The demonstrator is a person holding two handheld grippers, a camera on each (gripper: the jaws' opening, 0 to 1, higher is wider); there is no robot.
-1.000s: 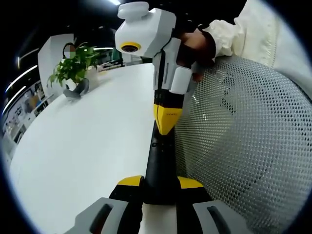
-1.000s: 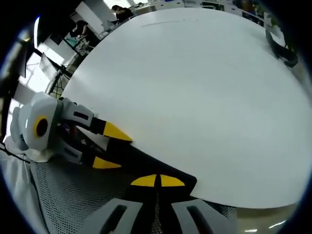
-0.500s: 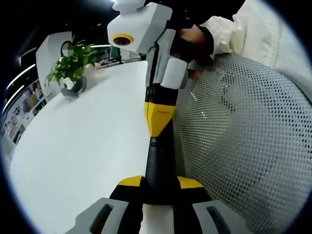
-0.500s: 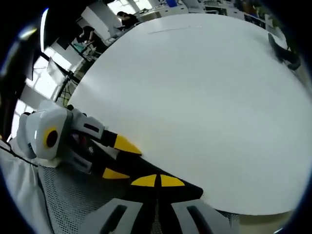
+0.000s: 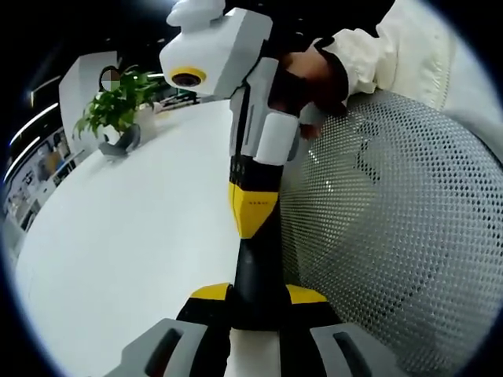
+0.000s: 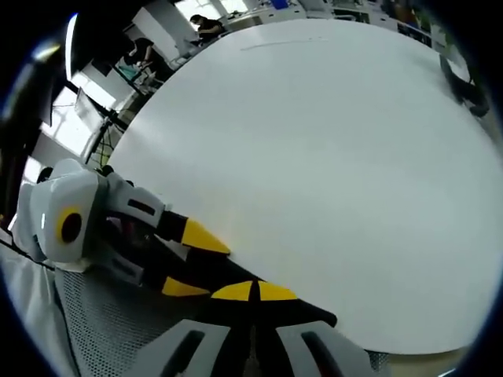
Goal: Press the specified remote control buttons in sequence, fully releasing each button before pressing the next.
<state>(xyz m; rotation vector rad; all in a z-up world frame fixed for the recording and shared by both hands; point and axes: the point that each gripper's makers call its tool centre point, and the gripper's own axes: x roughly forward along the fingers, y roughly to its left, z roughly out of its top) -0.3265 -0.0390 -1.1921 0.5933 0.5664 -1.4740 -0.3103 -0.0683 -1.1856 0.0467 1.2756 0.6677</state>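
Left tool (image 5: 258,294) grips the black remote (image 5: 255,271); closed right tool (image 5: 252,224) presses it.

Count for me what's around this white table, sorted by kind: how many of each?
Grippers: 2, left and right
Black remote control: 1
White table: 1
Potted plant: 1
Mesh chair: 1
Total: 6

Table (image 5: 141,228) – smooth matt white. Chair back (image 5: 393,236) – perforated grey mesh. Remote (image 5: 255,275) – black matt plastic.
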